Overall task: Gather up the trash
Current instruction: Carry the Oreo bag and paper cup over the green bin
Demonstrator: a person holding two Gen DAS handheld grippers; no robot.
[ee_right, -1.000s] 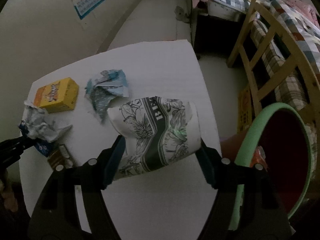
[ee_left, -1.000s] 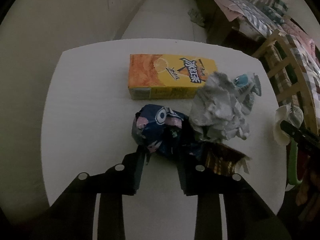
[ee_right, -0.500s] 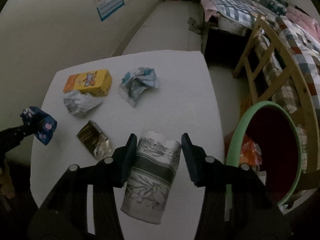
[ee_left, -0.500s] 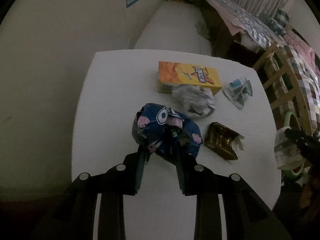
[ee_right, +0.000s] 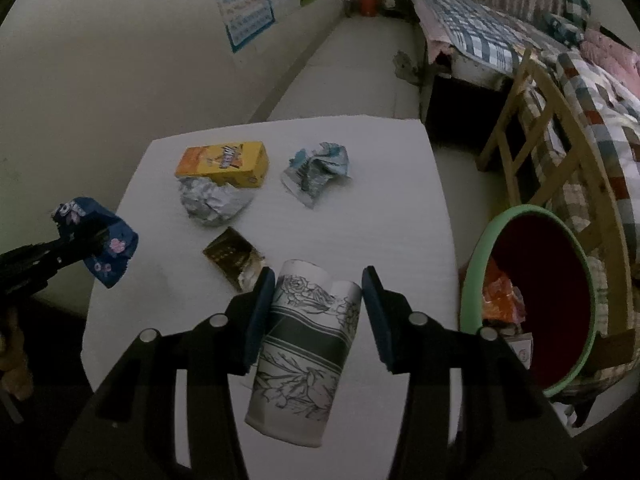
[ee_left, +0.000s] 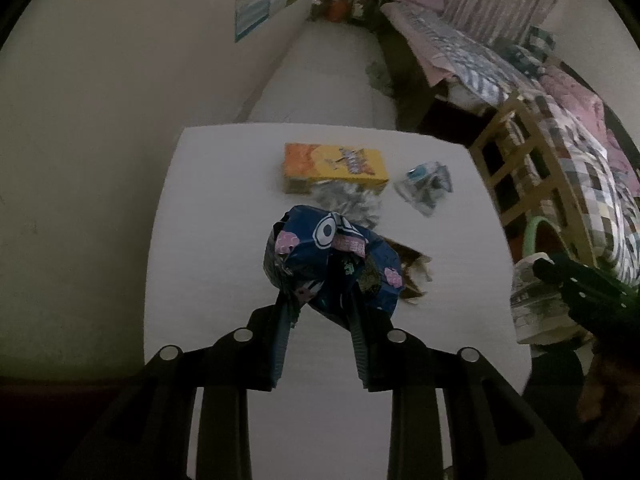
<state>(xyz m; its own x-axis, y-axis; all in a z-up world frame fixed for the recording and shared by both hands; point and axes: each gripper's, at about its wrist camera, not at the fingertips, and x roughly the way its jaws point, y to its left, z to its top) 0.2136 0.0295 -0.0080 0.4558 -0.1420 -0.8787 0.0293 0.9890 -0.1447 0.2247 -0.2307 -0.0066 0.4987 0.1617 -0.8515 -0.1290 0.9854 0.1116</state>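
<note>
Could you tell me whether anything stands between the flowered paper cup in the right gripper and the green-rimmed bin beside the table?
Nothing visible does. The right gripper holds the paper cup above the white table's near right part, and the bin stands open just past that edge, with only bare tabletop between.

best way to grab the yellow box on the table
Grip the yellow box across its two long side faces, coming from above. It lies flat, its narrow width suiting the gripper. The crumpled silver wrapper crowds its near side, so close at the clearer far end.
</note>
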